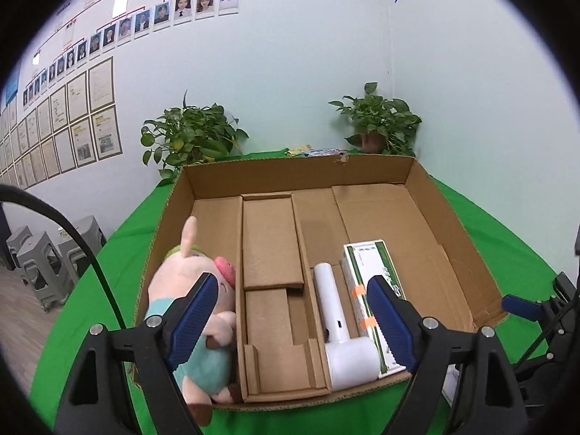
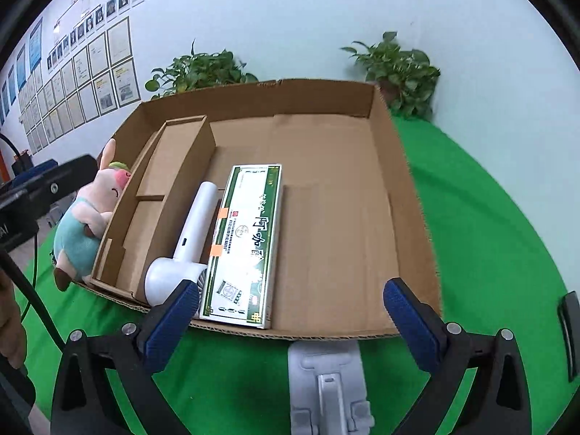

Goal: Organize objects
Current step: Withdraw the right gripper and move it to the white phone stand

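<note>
An open cardboard box [image 1: 290,170] [image 2: 253,98] with dividers lies on a green cloth. A pink plush pig [image 1: 170,275] [image 2: 90,210] in a teal outfit lies in its left compartment. A white hair dryer [image 1: 331,308] [image 2: 192,217] rests near the middle, with a green-and-white carton [image 1: 366,264] [image 2: 246,239] beside it on the right. My left gripper [image 1: 291,281] hovers open over the box's near edge, one finger in front of the pig and the other in front of the carton. My right gripper [image 2: 291,285] is open at the near rim, holding nothing.
A pale grey stand [image 2: 326,380] sits on the green cloth [image 2: 489,217] just in front of the box. Two potted plants [image 1: 192,137] [image 1: 380,119] stand behind the box against the wall. Grey stools [image 1: 43,264] are on the floor at left.
</note>
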Motion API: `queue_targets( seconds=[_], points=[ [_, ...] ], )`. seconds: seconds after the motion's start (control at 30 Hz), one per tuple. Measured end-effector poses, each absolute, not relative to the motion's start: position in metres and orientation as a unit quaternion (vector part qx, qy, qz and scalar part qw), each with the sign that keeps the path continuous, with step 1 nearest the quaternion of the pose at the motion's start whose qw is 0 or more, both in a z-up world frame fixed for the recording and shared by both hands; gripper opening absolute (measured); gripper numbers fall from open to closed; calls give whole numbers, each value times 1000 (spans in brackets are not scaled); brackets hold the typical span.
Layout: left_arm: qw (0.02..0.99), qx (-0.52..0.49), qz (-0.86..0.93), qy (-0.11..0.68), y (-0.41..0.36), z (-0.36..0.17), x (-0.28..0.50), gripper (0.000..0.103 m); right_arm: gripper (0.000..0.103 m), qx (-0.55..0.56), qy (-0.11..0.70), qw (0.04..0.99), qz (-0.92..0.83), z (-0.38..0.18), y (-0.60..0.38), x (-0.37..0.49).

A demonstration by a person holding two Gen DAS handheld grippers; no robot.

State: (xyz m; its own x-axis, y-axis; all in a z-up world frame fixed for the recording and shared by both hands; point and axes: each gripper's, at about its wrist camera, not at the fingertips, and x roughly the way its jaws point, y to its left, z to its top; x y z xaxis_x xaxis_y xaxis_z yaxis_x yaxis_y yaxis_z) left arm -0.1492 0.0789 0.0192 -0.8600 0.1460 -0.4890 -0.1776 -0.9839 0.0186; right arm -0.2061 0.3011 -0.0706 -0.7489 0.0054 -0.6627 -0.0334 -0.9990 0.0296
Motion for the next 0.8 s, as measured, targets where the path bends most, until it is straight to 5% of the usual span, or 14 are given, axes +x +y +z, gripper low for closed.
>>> queue_targets(
  seconds=[0.07, 0.1, 0.13, 0.17, 0.2, 0.27, 0.3, 0.33, 0.37, 0.4, 0.8],
  points=[
    [88, -251, 963, 34, 81, 17, -146, 78, 100, -347, 26, 1, 938, -62, 304, -187],
    [93, -250, 963, 38, 83, 17, -144, 69, 87, -342, 26, 0, 939, -60, 304, -188],
    [99, -256, 961, 42, 85, 15, -145, 36, 76, -338, 20, 1, 941, -57, 304, -184],
    [107, -269, 956, 42, 88, 12, -148, 5, 53, -339, 15, 4, 941, -57, 302, -186],
    [116, -284, 951, 34, 88, 10, -150, 4, 41, -341, 9, 8, 940, -58, 301, -188],
    [127, -301, 945, 9, 87, 10, -151, 4, 41, -346, 7, 6, 938, -59, 302, -187],
    [119, -297, 947, 7, 87, 12, -151, 10, 47, -346, 10, 3, 938, -61, 301, -190],
    [111, -294, 949, 12, 89, 14, -150, 36, 55, -346, 11, 1, 938, -61, 301, -190],
    [103, -289, 952, 20, 91, 17, -149, 77, 87, -346, 11, 1, 938, -61, 300, -191],
    [99, -279, 955, 23, 92, 19, -146, 90, 102, -343, 13, -2, 939, -62, 301, -192],
    [102, -259, 960, 30, 94, 23, -137, 94, 102, -341, 15, -19, 940, -68, 301, -186]
  ],
)
